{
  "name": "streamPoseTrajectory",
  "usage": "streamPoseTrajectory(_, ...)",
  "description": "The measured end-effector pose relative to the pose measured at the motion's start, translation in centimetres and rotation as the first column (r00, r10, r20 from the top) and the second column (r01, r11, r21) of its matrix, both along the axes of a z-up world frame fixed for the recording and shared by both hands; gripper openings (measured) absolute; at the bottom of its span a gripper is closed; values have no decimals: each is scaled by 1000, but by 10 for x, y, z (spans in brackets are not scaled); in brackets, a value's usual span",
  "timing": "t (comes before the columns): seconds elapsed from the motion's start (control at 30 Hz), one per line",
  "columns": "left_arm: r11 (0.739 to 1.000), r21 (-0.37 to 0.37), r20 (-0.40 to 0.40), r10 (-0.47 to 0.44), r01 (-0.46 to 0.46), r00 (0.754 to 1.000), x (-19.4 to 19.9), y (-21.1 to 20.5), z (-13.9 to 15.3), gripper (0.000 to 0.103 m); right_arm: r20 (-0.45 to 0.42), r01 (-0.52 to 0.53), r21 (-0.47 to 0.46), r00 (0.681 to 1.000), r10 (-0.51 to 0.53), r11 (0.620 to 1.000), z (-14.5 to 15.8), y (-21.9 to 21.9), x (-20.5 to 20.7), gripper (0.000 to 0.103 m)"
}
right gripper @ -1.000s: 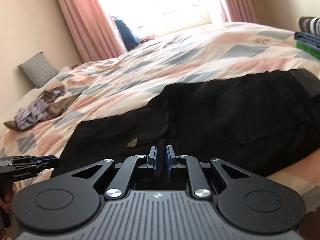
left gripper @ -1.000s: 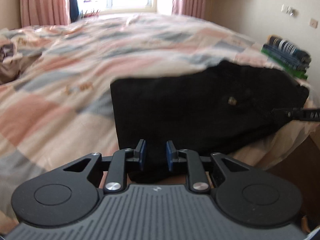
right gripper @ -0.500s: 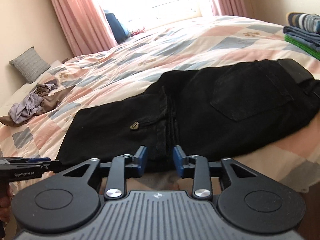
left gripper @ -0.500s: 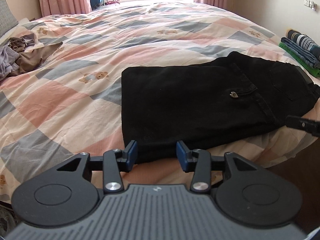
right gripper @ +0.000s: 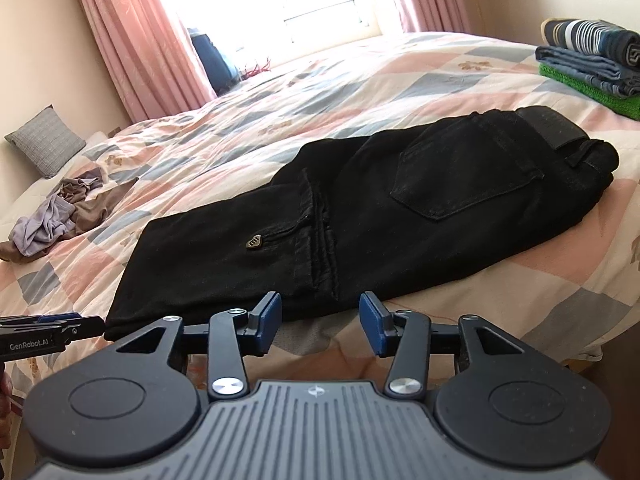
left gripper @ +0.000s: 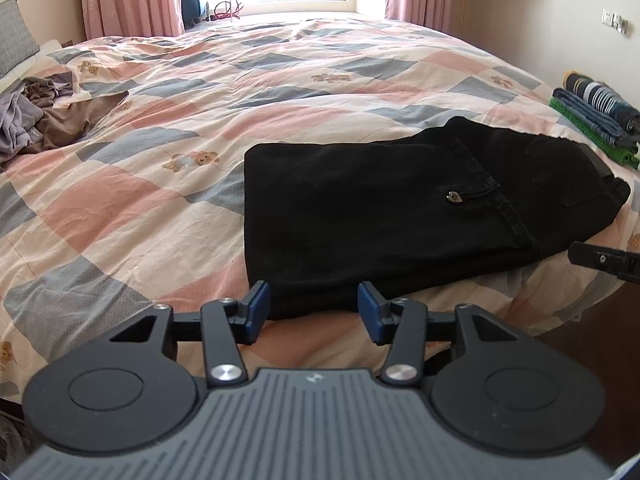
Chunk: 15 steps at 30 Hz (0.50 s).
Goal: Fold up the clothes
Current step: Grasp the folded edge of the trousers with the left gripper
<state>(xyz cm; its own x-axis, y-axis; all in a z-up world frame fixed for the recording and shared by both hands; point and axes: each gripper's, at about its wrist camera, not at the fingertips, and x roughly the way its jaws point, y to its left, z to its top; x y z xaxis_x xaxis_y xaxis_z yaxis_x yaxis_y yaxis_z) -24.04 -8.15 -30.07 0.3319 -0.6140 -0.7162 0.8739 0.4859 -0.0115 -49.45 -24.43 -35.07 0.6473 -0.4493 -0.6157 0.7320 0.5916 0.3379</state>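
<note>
From my left gripper [left gripper: 314, 312] I see the black trousers [left gripper: 400, 216] folded on the quilt [left gripper: 160, 208], long axis running left to right, waistband to the right. My jaws are opening, empty, just short of the near edge.

From my right gripper [right gripper: 320, 324] only, a grey cushion [right gripper: 46, 140] shows. The trousers [right gripper: 320, 216] slant up to the right; these jaws are opening too, holding nothing.
</note>
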Motion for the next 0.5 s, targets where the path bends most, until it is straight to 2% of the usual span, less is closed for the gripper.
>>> streamPoseTrajectory(0.13, 999, -39, -60, 5, -8, 998, 14, 8, -2, 46, -12, 3, 6, 1000, -3, 1000, -2, -2, 1, 49)
streamPoseTrajectory(0.27, 996, -74, -140, 41, -52, 989, 41, 13, -7, 54, -18, 11, 10, 1000, -11, 1000, -5, -4, 1, 49)
streamPoseTrajectory(0.4, 992, -95, -219, 64, -86, 974, 68, 13, -13, 58, -28, 13, 11, 1000, -12, 1000, -8, -6, 3, 49)
streamPoseTrajectory(0.5, 988, -103, -297, 76, -111, 952, 89, 10, -23, 60, -43, 5, -9, 999, -6, 1000, -10, -5, 8, 50)
